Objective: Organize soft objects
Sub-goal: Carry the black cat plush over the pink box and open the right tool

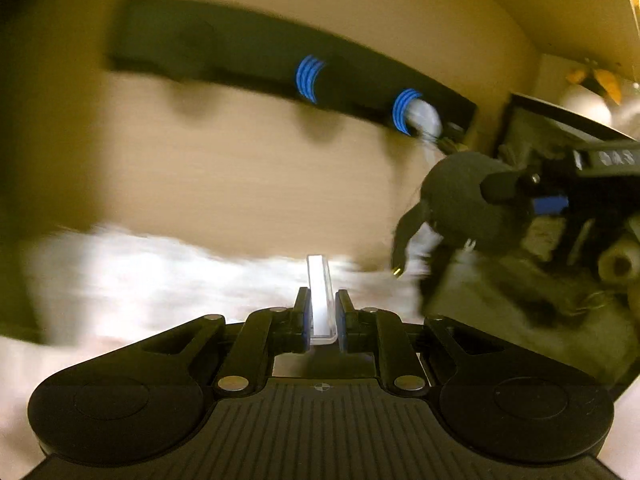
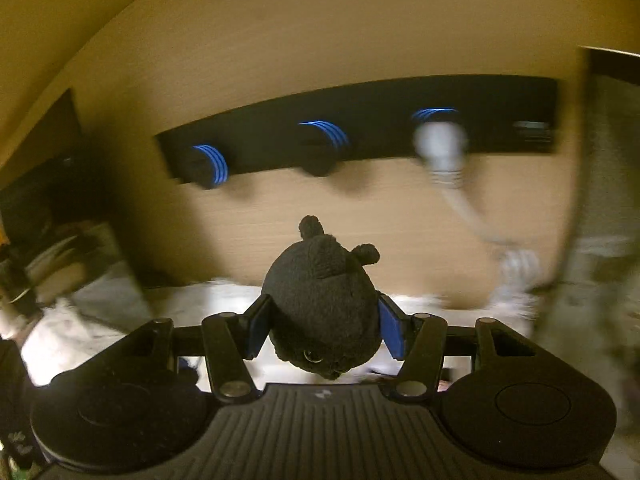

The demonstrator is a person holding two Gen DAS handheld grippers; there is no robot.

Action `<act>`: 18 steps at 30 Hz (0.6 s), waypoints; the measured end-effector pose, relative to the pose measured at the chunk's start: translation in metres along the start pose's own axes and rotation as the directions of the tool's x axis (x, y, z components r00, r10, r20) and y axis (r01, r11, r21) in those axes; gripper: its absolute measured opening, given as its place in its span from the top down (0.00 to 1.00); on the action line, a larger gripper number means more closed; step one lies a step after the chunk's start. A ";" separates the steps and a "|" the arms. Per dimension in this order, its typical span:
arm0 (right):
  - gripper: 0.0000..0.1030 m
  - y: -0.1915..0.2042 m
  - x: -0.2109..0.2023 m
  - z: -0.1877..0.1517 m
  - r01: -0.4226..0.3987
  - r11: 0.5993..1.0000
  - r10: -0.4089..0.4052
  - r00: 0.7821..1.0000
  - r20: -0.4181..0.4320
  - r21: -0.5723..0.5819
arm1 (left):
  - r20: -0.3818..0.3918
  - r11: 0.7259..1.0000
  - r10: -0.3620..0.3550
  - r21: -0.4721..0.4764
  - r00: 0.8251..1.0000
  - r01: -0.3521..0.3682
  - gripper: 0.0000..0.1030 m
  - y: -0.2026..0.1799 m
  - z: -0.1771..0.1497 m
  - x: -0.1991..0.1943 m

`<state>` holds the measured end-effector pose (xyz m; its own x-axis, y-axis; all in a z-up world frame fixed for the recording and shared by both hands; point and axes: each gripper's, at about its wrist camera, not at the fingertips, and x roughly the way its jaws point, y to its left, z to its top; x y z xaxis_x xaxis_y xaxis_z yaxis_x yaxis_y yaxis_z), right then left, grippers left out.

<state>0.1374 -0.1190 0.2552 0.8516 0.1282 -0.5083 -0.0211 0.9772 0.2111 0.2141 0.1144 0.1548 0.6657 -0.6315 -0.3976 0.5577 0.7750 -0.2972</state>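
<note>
A black plush toy (image 2: 324,312) is clamped between the blue pads (image 2: 390,330) of the right gripper (image 2: 322,330). The jaws stand about half open, pressed against the toy's round body on both sides. The toy is held upside down: its face, with one eye visible, points back toward the camera, and two small rounded nubs stick out at its far end. In the left wrist view the same toy (image 1: 456,200) is seen at the right edge, gripped by the right gripper (image 1: 516,196), with a dark limb dangling below it.

The left gripper (image 1: 320,312) is closed nearly all the way on a thin, clear, plastic-looking strip (image 1: 320,296), which stands upright between the pads and rises above them. What the strip is cannot be told.

Ahead of both grippers a black rail (image 2: 360,120) with blue-ringed pegs (image 2: 324,136) is mounted on a light wooden wall (image 2: 320,40). A pale, blurred item (image 2: 440,140) hangs from the right-hand peg. Below the wall a white, blurred surface (image 1: 160,272) is seen; whether it is bedding or a bench cannot be told. The toy is held well short of the rail, below the middle peg in the right wrist view.
</note>
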 end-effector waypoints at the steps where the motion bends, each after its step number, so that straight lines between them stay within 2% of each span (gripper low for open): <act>1: 0.45 -0.010 -0.004 -0.003 0.012 1.000 -0.012 1.000 -0.002 0.019 | -0.007 0.999 -0.029 -0.023 1.000 0.029 0.85 -0.005 -0.002 0.016; 3: 0.45 -0.028 -0.008 -0.011 0.042 0.998 -0.041 0.999 -0.005 0.053 | -0.045 0.996 -0.050 -0.079 0.998 0.047 0.83 -0.010 -0.009 0.053; 6: 0.46 -0.051 -0.009 -0.026 0.093 0.991 -0.091 0.996 -0.022 0.098 | -0.191 0.998 0.039 -0.048 0.981 -0.049 0.83 -0.014 -0.032 0.106; 7: 0.48 -0.058 -0.007 -0.031 0.101 0.989 -0.098 0.995 -0.035 0.107 | -0.213 0.997 0.075 -0.018 0.974 -0.081 0.82 -0.015 -0.042 0.115; 8: 0.54 -0.065 -0.006 -0.036 0.108 0.988 -0.103 0.994 -0.047 0.114 | -0.209 0.994 0.106 0.007 0.972 -0.107 0.82 -0.016 -0.050 0.117; 10: 0.69 -0.073 0.001 -0.044 0.112 0.985 -0.103 0.992 -0.071 0.128 | -0.191 0.995 0.100 0.002 0.977 -0.101 0.81 -0.013 -0.058 0.116; 12: 0.70 -0.078 0.011 -0.049 0.096 0.985 -0.084 0.992 -0.089 0.145 | -0.193 0.996 0.091 -0.001 0.977 -0.093 0.81 -0.010 -0.059 0.117; 15: 0.70 -0.083 0.030 -0.052 0.071 0.986 -0.055 0.993 -0.107 0.150 | -0.185 0.991 0.131 0.027 0.974 -0.128 0.81 -0.006 -0.058 0.114; 17: 0.69 -0.084 0.044 -0.060 0.092 0.984 -0.072 0.989 -0.133 0.151 | -0.171 0.992 0.124 0.000 0.977 -0.126 0.81 -0.001 -0.056 0.108; 18: 0.69 -0.088 0.045 -0.068 0.076 0.985 -0.053 0.988 -0.148 0.156 | -0.163 0.992 0.120 -0.016 0.979 -0.124 0.81 0.002 -0.055 0.098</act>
<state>0.1420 -0.1876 0.1575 0.7646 0.0996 -0.6367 0.1261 0.9457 0.2995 0.2529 0.0554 0.0680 0.6378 -0.5219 -0.5664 0.4632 0.8475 -0.2592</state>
